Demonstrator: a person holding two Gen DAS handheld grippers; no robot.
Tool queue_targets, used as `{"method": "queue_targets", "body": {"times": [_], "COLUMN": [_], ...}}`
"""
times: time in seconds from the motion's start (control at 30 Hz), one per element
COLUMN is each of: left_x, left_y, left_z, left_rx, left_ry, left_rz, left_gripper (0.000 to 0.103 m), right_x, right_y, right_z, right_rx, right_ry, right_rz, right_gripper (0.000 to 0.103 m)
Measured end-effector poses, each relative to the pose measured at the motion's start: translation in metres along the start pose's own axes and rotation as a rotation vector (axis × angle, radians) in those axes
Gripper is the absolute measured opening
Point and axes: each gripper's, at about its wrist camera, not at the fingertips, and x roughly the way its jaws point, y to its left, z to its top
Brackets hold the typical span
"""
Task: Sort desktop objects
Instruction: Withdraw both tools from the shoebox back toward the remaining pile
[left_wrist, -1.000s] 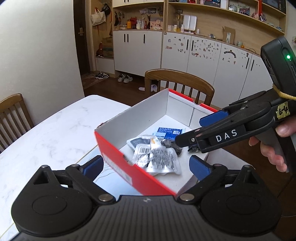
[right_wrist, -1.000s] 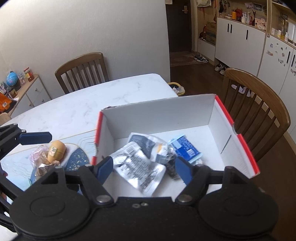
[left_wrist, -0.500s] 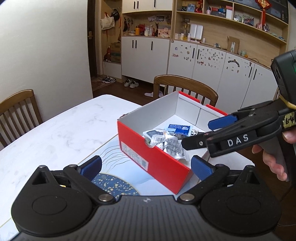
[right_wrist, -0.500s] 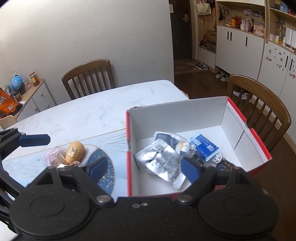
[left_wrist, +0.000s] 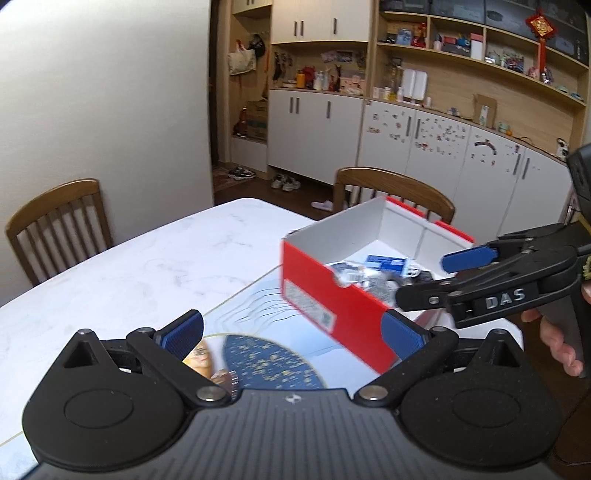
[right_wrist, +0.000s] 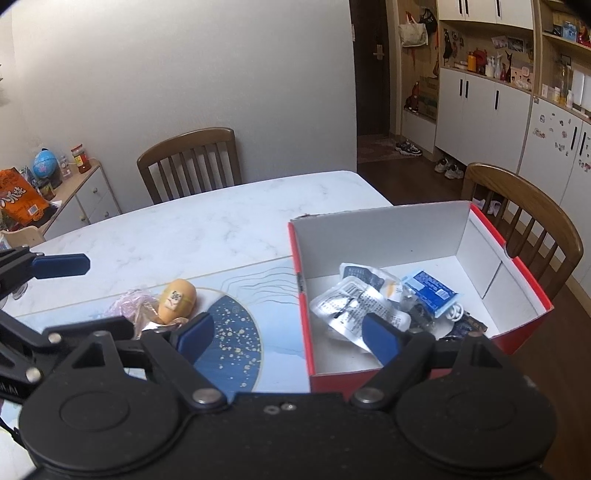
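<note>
both tongs agape, red box perhaps holding packets

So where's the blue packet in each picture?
Left wrist view: the blue packet is right of centre, deep inside the red box.
Right wrist view: the blue packet is at right, inside the box, beside the silver packets.
Shared landmark: the red box on the table.

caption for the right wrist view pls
Open right gripper hovers over red box of packets, yellow egg toy left on mat.
</note>
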Motion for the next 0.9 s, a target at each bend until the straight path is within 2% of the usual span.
{"method": "queue_targets", "body": {"times": [0.37,0.57,0.9], "left_x": [-0.03,-0.036,-0.028], "left_y": [0.056,0.074,0.084], "left_z": [-0.01,-0.015,-0.05], "left_rx": [-0.108,-0.122,-0.128], "left_ry": [-0.047,-0.046,0.007], "left_rz": [0.102,0.143,0.132], "left_gripper": [0.103,0.103,0.103], "right_x": [0.001,0.005,0.022], "right_y": [0.036,0.057,0.083], "right_z": [-0.01,-0.012,-0.019], "right_rx": [-0.048,-0.07,-0.138], "right_ry": [-0.017,-0.019,0.0], "right_rz": [0.035,0.067,0.118], "right_gripper": [0.087,0.088,0.087]}}
